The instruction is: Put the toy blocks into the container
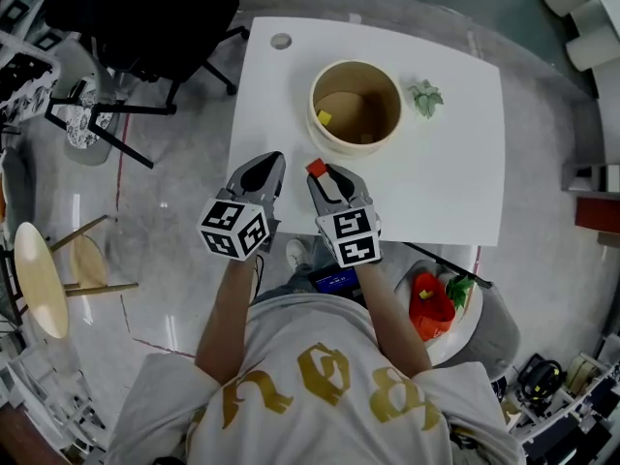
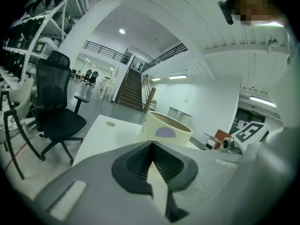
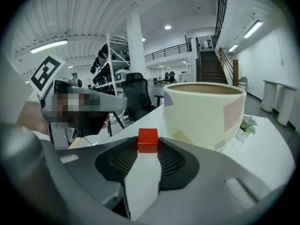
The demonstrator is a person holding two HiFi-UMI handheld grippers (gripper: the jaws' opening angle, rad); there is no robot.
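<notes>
A small red block [image 1: 316,168] [image 3: 148,139] is pinched at the tips of my right gripper [image 1: 319,171] [image 3: 148,143], just above the near edge of the white table [image 1: 436,192]. The round cream container [image 1: 355,64] [image 3: 206,116] [image 2: 166,132] stands further back on the table, a short way beyond both grippers. A yellow block [image 1: 324,117] lies inside it. My left gripper [image 1: 274,157] [image 2: 152,142] hovers beside the right one, its jaws shut with nothing between them.
A small green plant [image 1: 425,97] [image 3: 247,124] sits right of the container. A round hole [image 1: 281,41] marks the table's far left corner. A black office chair [image 1: 145,17] [image 2: 56,111] stands left of the table. A wooden stool [image 1: 39,279] is at the left, red items [image 1: 431,303] at the lower right.
</notes>
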